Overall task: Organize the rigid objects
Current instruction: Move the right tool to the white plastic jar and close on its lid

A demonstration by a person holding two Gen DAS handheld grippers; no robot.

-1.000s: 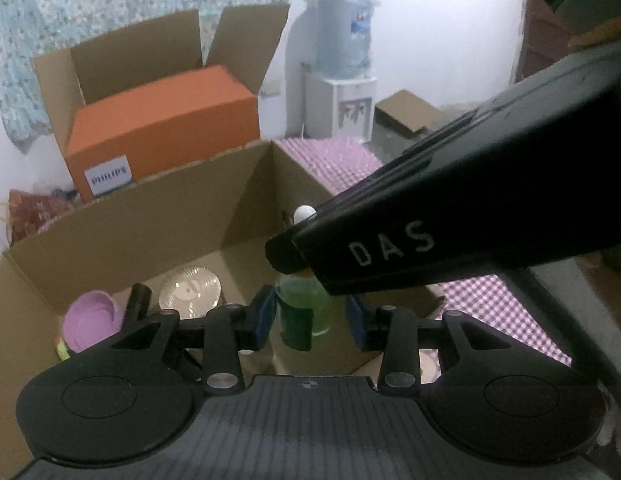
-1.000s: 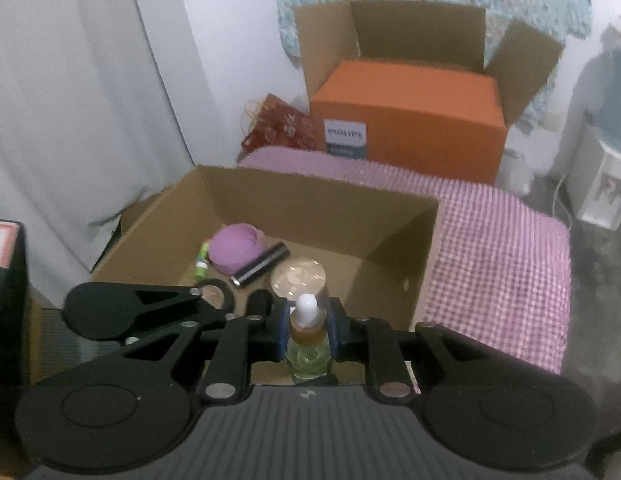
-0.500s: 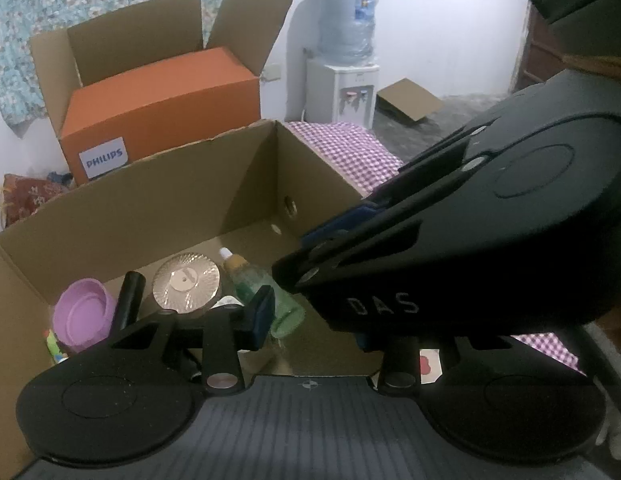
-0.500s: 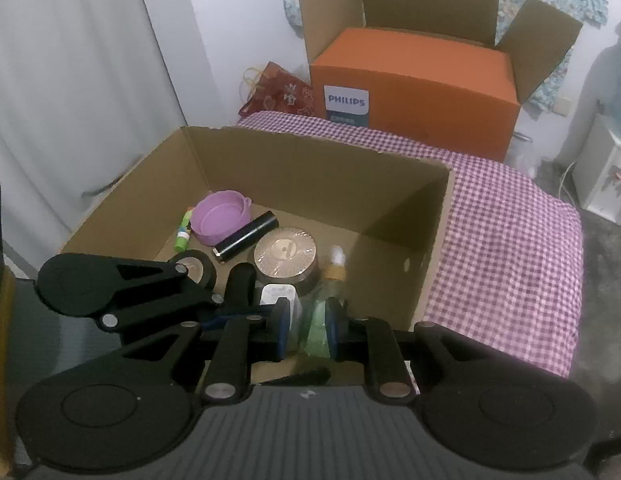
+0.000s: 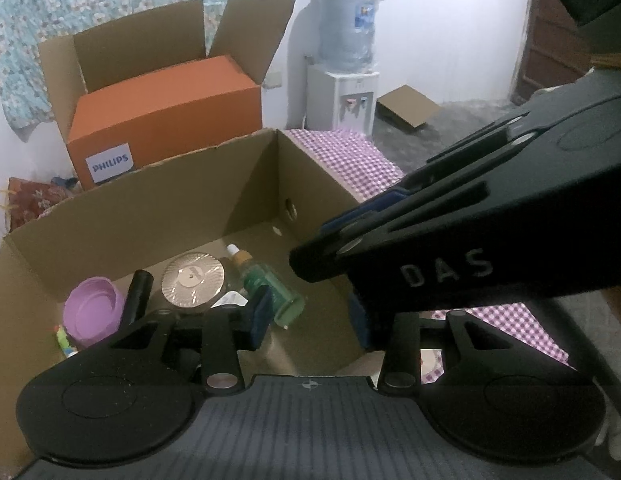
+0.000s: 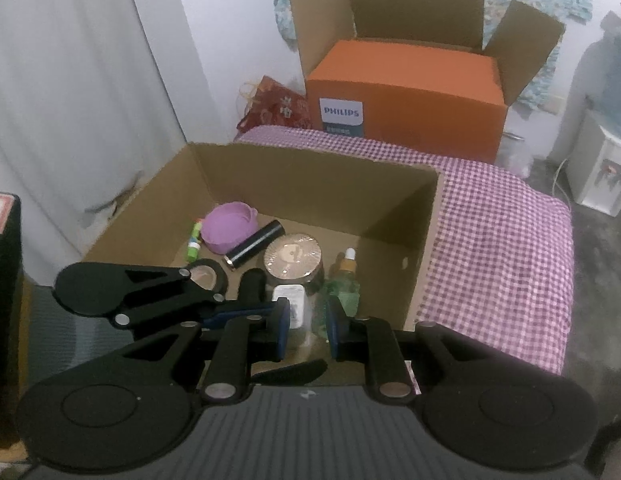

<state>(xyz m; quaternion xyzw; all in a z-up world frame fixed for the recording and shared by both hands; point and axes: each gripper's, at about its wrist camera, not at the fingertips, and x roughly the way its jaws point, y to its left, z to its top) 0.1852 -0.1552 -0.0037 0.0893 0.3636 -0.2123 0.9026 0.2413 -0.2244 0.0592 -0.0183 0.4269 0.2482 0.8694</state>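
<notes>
An open cardboard box (image 5: 150, 208) (image 6: 318, 172) holds a green dropper bottle (image 5: 266, 284) (image 6: 344, 280) lying on its floor, a round copper-lidded tin (image 5: 192, 280) (image 6: 292, 258), a purple cup (image 5: 92, 312) (image 6: 230, 226), a black tube (image 5: 136, 296) (image 6: 252, 246) and a small white item (image 6: 292, 300). My right gripper (image 6: 304, 330) is open and empty above the bottle's near end. My left gripper (image 5: 310, 320) is open and empty over the box's near side. The right gripper's body (image 5: 470, 240) covers the right of the left wrist view.
The box sits on a purple checked cloth (image 6: 498, 232). An orange Philips box (image 5: 162, 116) (image 6: 410, 96) stands behind. A water dispenser (image 5: 342, 80) is at the back. A black object (image 6: 2, 280) stands at the left edge.
The right gripper lowered the green bottle into the box and opened, so the bottle now lies on the box floor. The right gripper has since drawn back and up.
</notes>
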